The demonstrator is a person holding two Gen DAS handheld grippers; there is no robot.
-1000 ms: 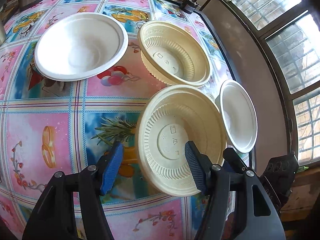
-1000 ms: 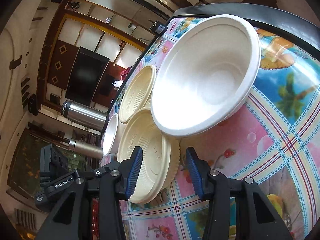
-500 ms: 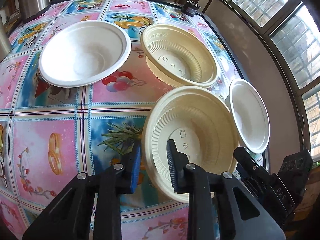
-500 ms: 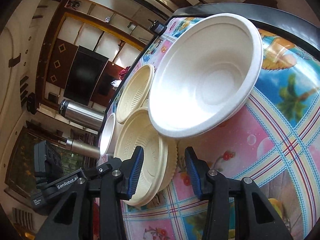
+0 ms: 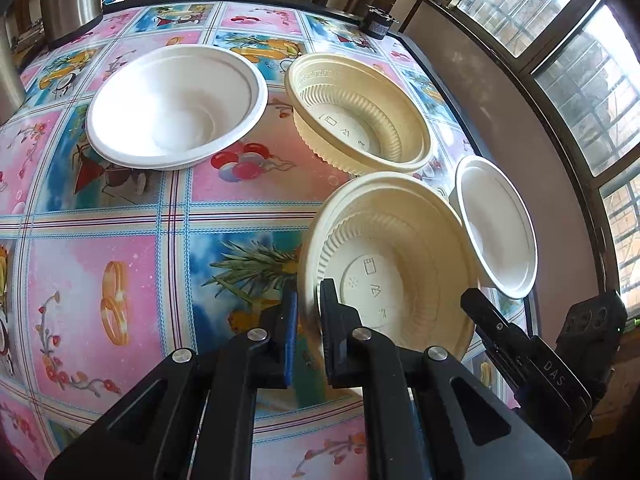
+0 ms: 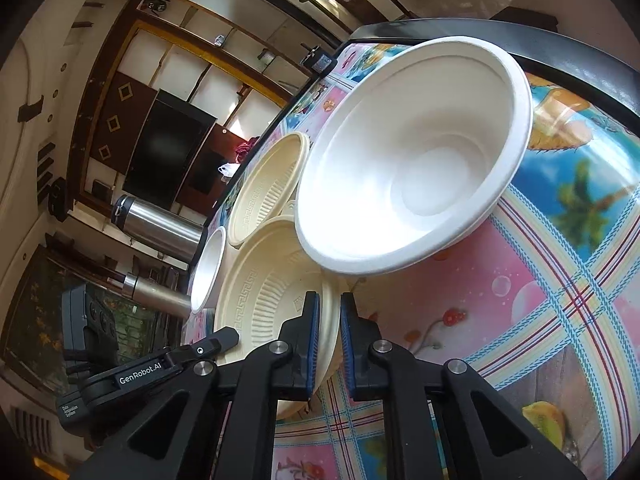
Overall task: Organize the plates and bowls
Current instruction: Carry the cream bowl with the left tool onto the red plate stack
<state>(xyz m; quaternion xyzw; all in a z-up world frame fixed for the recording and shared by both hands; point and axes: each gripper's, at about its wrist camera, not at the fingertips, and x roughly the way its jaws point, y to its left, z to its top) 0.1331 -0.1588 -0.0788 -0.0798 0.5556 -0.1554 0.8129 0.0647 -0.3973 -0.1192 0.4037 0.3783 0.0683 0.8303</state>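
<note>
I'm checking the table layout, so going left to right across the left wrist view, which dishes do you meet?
Big white bowl → far cream bowl → near cream bowl, pinched at its rim by the left gripper → small white bowl.

A home living room: dark television (image 6: 160, 148) in wood-panelled wall, patterned tablecloth (image 5: 132, 216), barred windows (image 5: 580, 64)

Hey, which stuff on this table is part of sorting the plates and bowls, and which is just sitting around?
Part of the job:
near cream bowl, gripped by both grippers
far cream bowl
large white bowl
small white bowl
left gripper
right gripper

Just lying about:
steel flask
small black object at the table's far edge
</note>
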